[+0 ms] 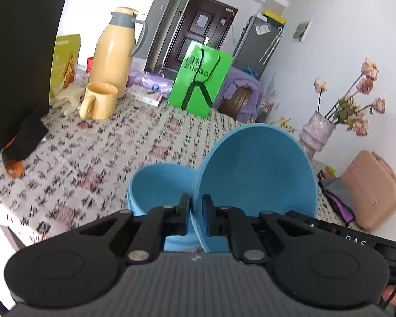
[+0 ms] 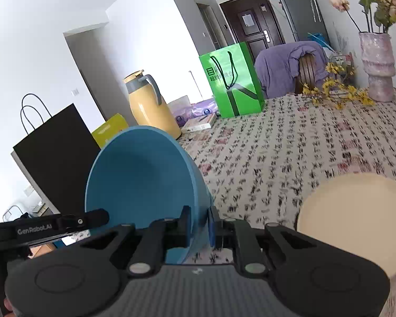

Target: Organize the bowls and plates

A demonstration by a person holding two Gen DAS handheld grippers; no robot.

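Two claws are pinching blue bowls: the left claw (image 1: 196, 211) is gripping a tilted bowl (image 1: 258, 169) by its rim at lower centre, above another bowl (image 1: 158, 185) on the counter (image 1: 92, 153); the right claw (image 2: 199, 224) is clamping its own bowl (image 2: 142, 179). Level it, centre it, then be lowering gently.

A table under a floral-patterned tablecloth (image 1: 97, 155) carries a yellow thermos jug (image 1: 113, 52), a matching mug (image 1: 100, 100), a green paper bag (image 1: 200, 79), a black paper bag (image 2: 55, 155), a pink vase (image 2: 377, 68), a cream plate (image 2: 353, 211) and a blue bowl (image 1: 158, 185).
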